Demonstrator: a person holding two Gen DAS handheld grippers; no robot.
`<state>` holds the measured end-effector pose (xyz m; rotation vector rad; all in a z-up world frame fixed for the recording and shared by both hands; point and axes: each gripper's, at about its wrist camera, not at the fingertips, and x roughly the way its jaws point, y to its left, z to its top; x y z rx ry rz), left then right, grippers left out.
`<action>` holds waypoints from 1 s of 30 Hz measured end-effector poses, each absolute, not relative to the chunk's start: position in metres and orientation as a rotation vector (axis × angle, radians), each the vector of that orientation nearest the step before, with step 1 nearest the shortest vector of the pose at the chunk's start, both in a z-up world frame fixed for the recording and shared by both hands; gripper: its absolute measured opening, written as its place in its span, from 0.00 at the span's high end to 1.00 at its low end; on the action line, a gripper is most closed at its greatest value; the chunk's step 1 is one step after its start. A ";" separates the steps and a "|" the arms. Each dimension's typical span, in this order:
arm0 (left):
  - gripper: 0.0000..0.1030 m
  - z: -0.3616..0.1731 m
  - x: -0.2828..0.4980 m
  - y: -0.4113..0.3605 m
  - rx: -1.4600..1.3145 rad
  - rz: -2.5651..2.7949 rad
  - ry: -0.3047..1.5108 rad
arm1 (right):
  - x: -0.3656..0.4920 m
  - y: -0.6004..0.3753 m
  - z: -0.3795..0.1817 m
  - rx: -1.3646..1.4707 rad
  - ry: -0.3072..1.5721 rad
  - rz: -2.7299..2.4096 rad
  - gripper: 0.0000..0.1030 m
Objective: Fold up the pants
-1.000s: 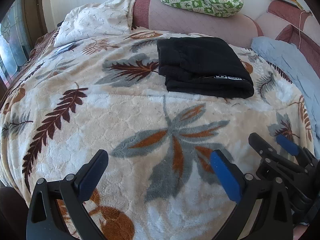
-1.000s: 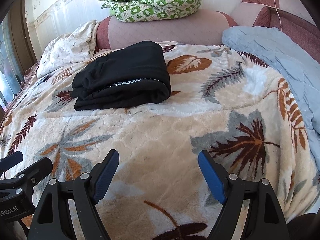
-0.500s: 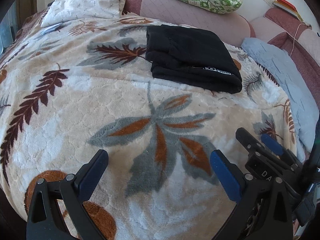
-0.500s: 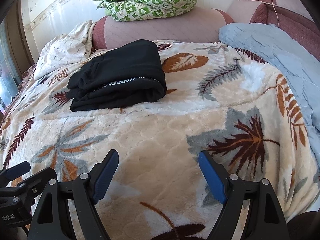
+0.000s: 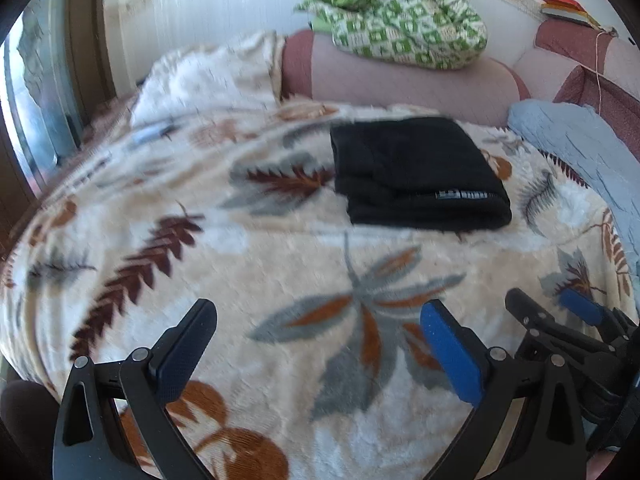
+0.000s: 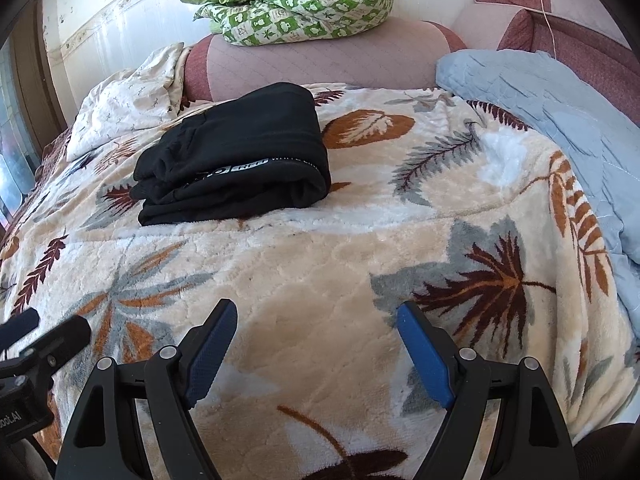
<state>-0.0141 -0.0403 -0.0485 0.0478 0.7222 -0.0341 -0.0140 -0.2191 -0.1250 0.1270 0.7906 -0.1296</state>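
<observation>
Black folded pants (image 6: 236, 156) lie on the bed's leaf blanket (image 6: 320, 264), well ahead at eleven o'clock of the right hand-held gripper (image 6: 316, 354), long axis crosswise. Both the right and left hand-held gripper (image 5: 316, 354) gape wide, empty.

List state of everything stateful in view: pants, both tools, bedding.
black pants: folded into a compact stack, lying flat on the leaf blanket, untouched
left tool: open, empty, clear of the pants
right tool: open, empty, clear of the pants
green quilt: bunched on the headboard
blue cover: rumpled at bed edge
</observation>
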 end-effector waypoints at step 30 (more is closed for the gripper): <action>0.00 -0.059 -0.001 -0.061 0.081 -0.126 0.830 | -0.020 -0.209 -0.114 0.077 0.730 -0.144 0.14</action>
